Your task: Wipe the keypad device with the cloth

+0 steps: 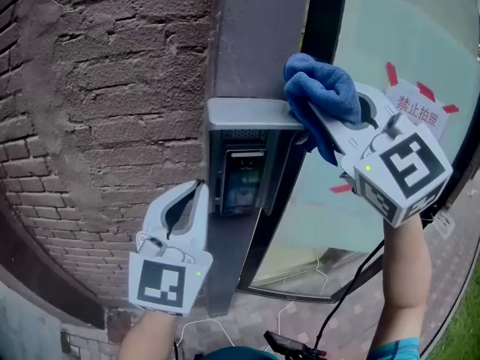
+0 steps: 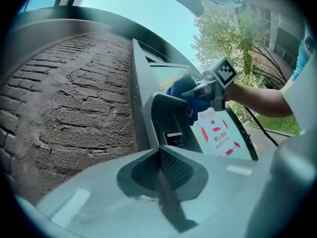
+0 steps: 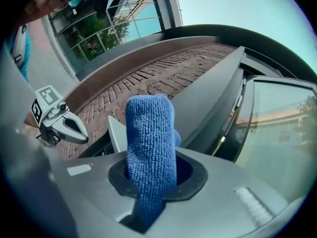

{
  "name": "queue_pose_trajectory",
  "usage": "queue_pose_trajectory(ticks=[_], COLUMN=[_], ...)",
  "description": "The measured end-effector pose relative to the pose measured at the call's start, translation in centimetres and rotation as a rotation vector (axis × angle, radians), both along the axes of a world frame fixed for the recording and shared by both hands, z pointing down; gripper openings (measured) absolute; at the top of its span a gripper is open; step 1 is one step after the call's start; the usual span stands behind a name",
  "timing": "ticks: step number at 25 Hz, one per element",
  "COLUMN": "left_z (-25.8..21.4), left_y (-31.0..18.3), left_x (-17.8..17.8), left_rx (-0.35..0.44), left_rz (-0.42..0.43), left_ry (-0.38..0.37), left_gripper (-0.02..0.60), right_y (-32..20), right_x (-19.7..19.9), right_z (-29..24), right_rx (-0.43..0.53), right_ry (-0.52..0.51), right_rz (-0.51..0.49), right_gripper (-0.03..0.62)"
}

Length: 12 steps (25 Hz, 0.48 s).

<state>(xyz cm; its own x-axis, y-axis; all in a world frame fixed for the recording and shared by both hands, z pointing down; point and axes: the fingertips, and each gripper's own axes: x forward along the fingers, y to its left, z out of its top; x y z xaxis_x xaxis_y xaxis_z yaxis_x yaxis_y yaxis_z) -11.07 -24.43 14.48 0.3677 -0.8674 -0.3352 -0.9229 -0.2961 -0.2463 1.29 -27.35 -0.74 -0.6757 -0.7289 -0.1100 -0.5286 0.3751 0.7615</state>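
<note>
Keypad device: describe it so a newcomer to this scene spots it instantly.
Find the brick wall; at its right edge a grey post meets the glass. Partway down that post is the keypad device, a dark panel with a small screen, recessed under a grey hood. Unlike the red-taped white sign on the glass, it sits on the post.

- Upper right of the head view: a white paper sheet [image 1: 417,109] is stuck on the glass pane [image 1: 390,21]. Four red characters are printed on it and are read as 禁止拍照.
- Lower right of centre in the left gripper view: the same sheet [image 2: 219,137] is seen with red print in several lines. The print there is too small to be read with certainty.
- Centre of the head view: marks are shown on the lit screen of the keypad device [image 1: 244,178], but none can be read.
</note>
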Motion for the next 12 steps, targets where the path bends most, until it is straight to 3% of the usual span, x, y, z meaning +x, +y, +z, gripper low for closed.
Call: queue_pose_trajectory(ticks=[5, 12], left_z=[0.5, 0.7], left_y=[0.5, 1.5], left_x=[-1.6, -3.8], left_rx=[0.001, 0.001], left_rz=[-0.011, -0.034], left_ry=[0.032, 0.059], left_gripper=[-0.011, -0.011], right_y=[1.9, 5.0], right_x=[-4.2, -12.3], right_z=[0.3, 1.9], right_rx=[0.081, 0.155], right_ry=[0.164, 0.303], right_rz=[0.023, -0.083], right_gripper=[0.049, 0.049])
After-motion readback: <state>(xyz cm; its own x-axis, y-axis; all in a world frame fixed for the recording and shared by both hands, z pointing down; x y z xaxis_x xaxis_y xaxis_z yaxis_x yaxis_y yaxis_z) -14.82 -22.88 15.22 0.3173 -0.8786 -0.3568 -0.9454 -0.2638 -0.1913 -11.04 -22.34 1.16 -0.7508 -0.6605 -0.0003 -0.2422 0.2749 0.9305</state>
